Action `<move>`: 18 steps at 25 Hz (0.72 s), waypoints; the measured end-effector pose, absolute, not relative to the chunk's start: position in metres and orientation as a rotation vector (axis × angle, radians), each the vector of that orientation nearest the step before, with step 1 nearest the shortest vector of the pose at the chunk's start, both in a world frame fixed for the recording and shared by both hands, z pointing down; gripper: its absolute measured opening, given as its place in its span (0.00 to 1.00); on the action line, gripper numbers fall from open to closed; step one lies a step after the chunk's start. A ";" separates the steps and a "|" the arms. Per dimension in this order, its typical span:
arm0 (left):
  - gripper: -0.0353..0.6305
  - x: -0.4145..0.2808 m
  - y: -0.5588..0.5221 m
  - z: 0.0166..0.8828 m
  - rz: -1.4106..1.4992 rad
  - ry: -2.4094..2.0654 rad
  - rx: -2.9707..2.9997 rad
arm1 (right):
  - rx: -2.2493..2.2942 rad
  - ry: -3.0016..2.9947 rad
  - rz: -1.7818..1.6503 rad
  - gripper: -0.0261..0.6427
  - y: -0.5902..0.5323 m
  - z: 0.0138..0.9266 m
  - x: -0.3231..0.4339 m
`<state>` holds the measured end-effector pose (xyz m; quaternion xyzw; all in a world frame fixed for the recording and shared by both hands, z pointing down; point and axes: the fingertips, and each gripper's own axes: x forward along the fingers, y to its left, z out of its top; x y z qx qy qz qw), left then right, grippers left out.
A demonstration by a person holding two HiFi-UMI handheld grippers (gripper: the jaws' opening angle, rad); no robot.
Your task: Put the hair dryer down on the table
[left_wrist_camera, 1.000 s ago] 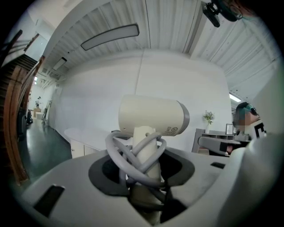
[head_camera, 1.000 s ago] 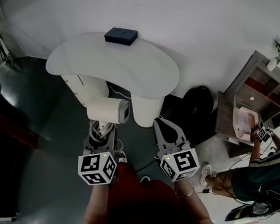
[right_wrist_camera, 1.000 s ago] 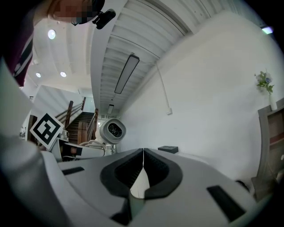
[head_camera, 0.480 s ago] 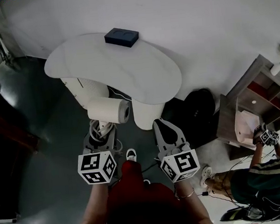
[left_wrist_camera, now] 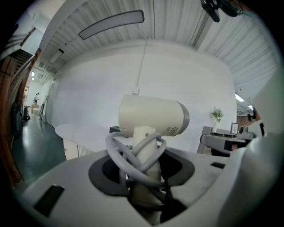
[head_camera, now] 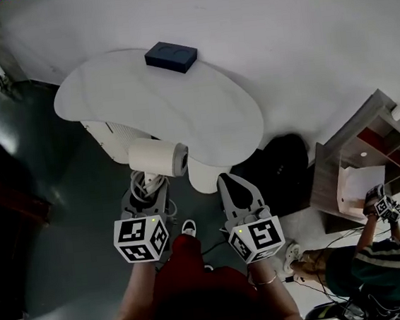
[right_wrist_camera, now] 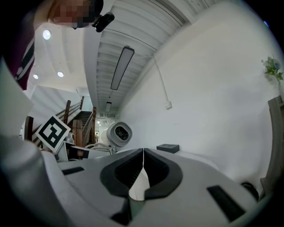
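Note:
A cream hair dryer (head_camera: 156, 157) stands upright in my left gripper (head_camera: 145, 195), its barrel pointing right and its grey cord wound round the handle (left_wrist_camera: 144, 155). The left jaws are shut on that handle. The dryer hangs in the air just in front of the near edge of the white kidney-shaped table (head_camera: 180, 108). My right gripper (head_camera: 235, 187) is beside it on the right, jaws shut with nothing between them. In the right gripper view the hair dryer (right_wrist_camera: 119, 133) shows at the left with its round end facing me.
A dark blue box (head_camera: 171, 56) lies at the table's far edge by the white wall. A white cabinet (head_camera: 108, 133) and a pedestal stand under the table. A black round object (head_camera: 279, 165) sits on the floor at right, with a wooden shelf (head_camera: 361, 167) and another person (head_camera: 382, 271).
The table and its box have slid slightly left and nearer in the head view, and the hair dryer now sits closer to the table's near edge. Both grips are unchanged.

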<state>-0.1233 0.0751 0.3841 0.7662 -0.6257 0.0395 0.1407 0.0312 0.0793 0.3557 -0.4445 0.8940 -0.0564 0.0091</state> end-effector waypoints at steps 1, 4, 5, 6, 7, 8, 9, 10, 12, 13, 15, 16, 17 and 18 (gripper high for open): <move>0.36 -0.125 0.068 0.386 0.118 -1.803 2.211 | -1.387 2.796 -0.181 0.06 0.073 0.357 0.028; 0.36 -0.131 0.048 0.391 0.135 -1.796 2.204 | -1.386 2.805 -0.202 0.06 0.053 0.363 0.021; 0.36 -0.133 0.040 0.393 0.142 -1.794 2.204 | -1.388 2.805 -0.211 0.06 0.046 0.365 0.019; 0.36 -0.134 0.033 0.395 0.150 -1.790 2.203 | -1.392 2.804 -0.219 0.06 0.039 0.367 0.018; 0.36 -0.135 0.026 0.398 0.158 -1.785 2.201 | -1.396 2.803 -0.228 0.06 0.032 0.369 0.017; 0.36 -0.137 0.019 0.401 0.168 -1.780 2.198 | -1.401 2.802 -0.236 0.06 0.026 0.371 0.016; 0.36 -0.138 0.013 0.404 0.178 -1.776 2.194 | -1.407 2.802 -0.245 0.06 0.020 0.374 0.015; 0.36 -0.139 0.006 0.407 0.189 -1.772 2.191 | -1.413 2.803 -0.254 0.06 0.013 0.376 0.014; 0.36 -0.141 -0.006 0.414 0.211 -1.762 2.188 | -1.427 2.802 -0.271 0.06 0.002 0.381 0.013; 0.36 -0.142 -0.012 0.418 0.221 -1.754 2.186 | -1.433 2.802 -0.278 0.06 -0.004 0.383 0.012; 0.36 -0.144 -0.024 0.425 0.238 -1.739 2.178 | -1.441 2.803 -0.288 0.06 -0.015 0.385 0.010; 0.36 -0.144 -0.030 0.428 0.245 -1.733 2.174 | -1.446 2.803 -0.290 0.06 -0.020 0.386 0.009; 0.36 -0.145 -0.036 0.430 0.253 -1.727 2.171 | -1.453 2.801 -0.290 0.06 -0.025 0.386 0.009; 0.36 -0.146 -0.042 0.432 0.261 -1.721 2.171 | -1.462 2.796 -0.290 0.06 -0.031 0.386 0.009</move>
